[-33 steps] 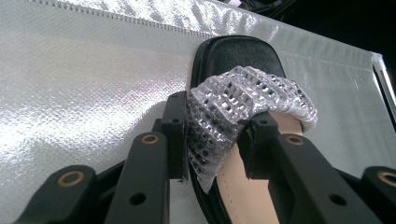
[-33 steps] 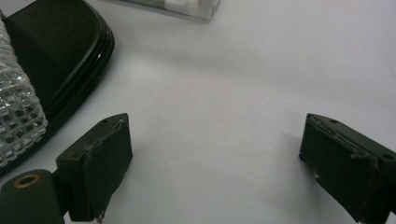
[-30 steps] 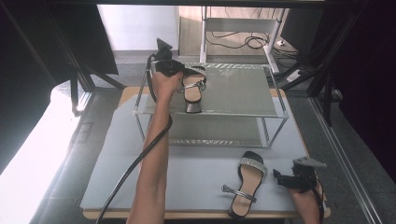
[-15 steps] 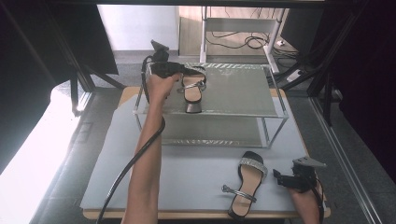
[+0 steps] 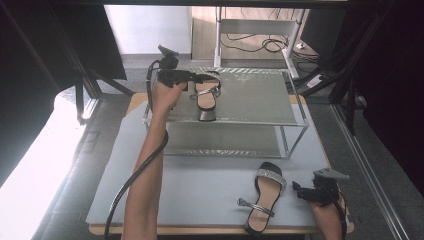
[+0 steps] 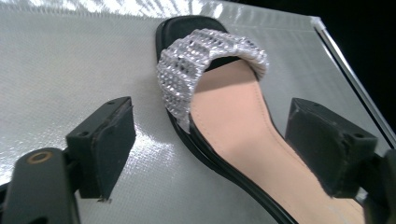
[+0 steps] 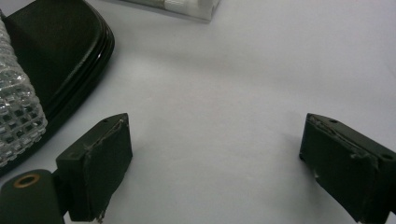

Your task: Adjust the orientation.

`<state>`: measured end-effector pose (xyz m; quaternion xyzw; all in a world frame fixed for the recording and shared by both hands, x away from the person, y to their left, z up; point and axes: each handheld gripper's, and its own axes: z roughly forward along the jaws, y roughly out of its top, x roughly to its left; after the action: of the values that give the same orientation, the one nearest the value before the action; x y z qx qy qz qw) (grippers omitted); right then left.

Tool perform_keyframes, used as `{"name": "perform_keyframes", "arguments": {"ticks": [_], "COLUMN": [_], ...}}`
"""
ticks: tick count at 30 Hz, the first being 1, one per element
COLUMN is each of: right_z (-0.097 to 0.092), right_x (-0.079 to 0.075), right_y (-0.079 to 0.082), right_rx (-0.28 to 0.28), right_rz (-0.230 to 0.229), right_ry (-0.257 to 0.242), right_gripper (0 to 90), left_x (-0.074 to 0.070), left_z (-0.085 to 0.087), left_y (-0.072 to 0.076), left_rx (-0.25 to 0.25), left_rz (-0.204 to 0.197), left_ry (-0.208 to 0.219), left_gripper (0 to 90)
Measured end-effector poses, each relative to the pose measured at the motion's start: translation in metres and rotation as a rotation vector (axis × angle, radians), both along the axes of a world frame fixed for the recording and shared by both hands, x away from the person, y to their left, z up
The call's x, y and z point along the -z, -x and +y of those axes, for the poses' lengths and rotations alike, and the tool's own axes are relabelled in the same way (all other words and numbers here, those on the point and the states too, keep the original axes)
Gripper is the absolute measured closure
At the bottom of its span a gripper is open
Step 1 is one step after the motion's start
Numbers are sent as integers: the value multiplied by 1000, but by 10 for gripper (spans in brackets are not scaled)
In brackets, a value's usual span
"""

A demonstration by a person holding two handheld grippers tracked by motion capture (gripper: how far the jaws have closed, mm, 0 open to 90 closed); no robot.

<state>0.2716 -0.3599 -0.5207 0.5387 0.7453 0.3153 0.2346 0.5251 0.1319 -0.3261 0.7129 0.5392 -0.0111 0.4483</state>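
A black sandal with a rhinestone strap (image 5: 206, 92) lies on the top shelf of a metal rack (image 5: 250, 95), heel toward me. My left gripper (image 5: 192, 79) is at its left side. In the left gripper view the sandal (image 6: 224, 116) lies between the jaws of the left gripper (image 6: 215, 140). They have just been opening, and the pads (image 6: 105, 140) stand clear of it. The matching sandal (image 5: 262, 197) lies on the grey mat at the front right. My right gripper (image 5: 298, 189) sits open just right of it. Past the right gripper (image 7: 215, 158) is bare mat, with the sandal's toe (image 7: 56, 56) to its left.
The rack's lower shelf (image 5: 225, 140) has nothing on it. The grey mat (image 5: 200, 190) covers the table, with free room at front left. The left gripper's cable (image 5: 130, 180) trails along the forearm. Dark frames and a desk with cables stand beyond the table.
The left gripper has opened and let go of the sandal on the top shelf, and the hand has drawn a little to the left. The right gripper has not moved.
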Motion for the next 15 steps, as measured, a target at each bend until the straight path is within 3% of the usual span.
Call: {"name": "perform_keyframes", "arguments": {"ticks": [7, 15], "right_z": [0, 0], "right_x": [0, 0], "right_y": [0, 0], "right_rx": [0, -2], "right_rz": [0, -1], "right_ry": [1, 2], "right_gripper": [87, 87], "left_x": [-11, -17], "left_z": [7, 17], "left_y": [14, 28], "left_rx": [16, 25], "left_rz": [-44, -71], "left_ry": [-30, -30], "left_gripper": [92, 0]}}
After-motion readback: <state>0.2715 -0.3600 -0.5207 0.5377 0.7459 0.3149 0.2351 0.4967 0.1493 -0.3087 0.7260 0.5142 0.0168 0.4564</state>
